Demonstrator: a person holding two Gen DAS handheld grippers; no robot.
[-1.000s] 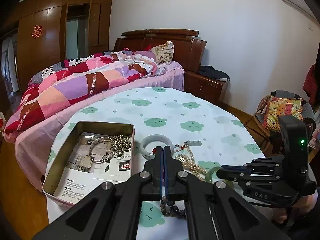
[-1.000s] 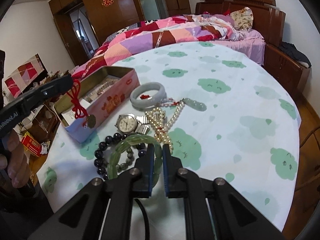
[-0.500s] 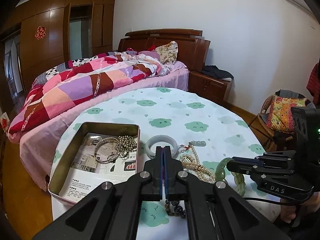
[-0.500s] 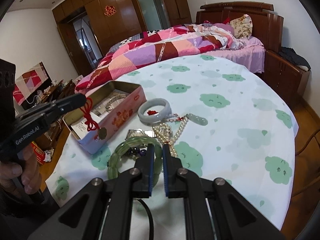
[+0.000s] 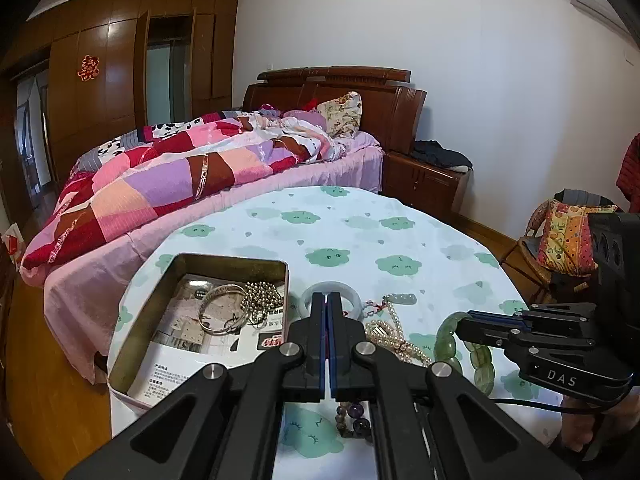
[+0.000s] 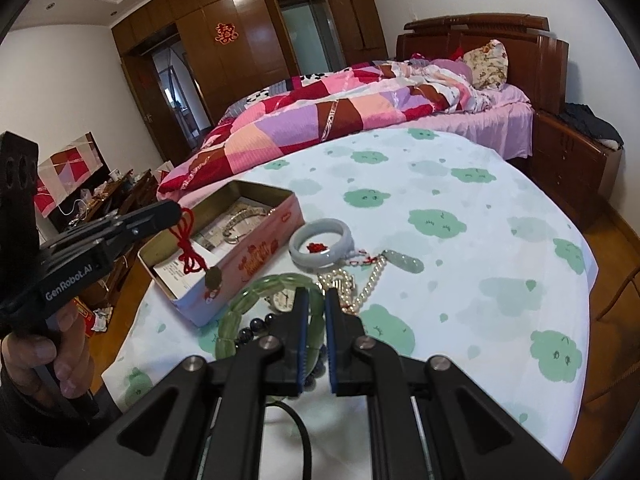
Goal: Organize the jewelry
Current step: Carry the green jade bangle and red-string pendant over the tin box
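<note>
- Hanging from the closed left gripper (image 6: 176,213) is a red cord (image 6: 187,246) with a small round charm (image 6: 213,278) at its end; the cord is pinched between the fingers, and the charm is seen over the near end of the tin box (image 6: 256,258).
- A green bead bracelet (image 6: 256,300) is gripped by the right gripper (image 6: 314,300), with one side of the ring squeezed between the two fingers. In the left wrist view the green bead bracelet (image 5: 474,350) is seen raised off the table beside the right gripper (image 5: 466,322).
- The tin box (image 5: 136,326) is set on the round table (image 5: 360,232), which is covered by a white cloth with green clouds. A silver bangle (image 5: 222,314) and a chain of small metal beads (image 5: 262,300) are kept inside it, on top of printed paper.
- Just beside the box a pale jade bangle (image 6: 320,242) is laid flat on the cloth.
- Next to the bangle a pearl necklace (image 6: 370,280) and a green pendant (image 6: 404,262) are found.
- A watch (image 6: 282,300) and a dark bead bracelet (image 6: 250,330) are seen under the green ring, near the table's front edge.
- A bed (image 6: 360,108) with a patchwork quilt is seen behind the table.
</note>
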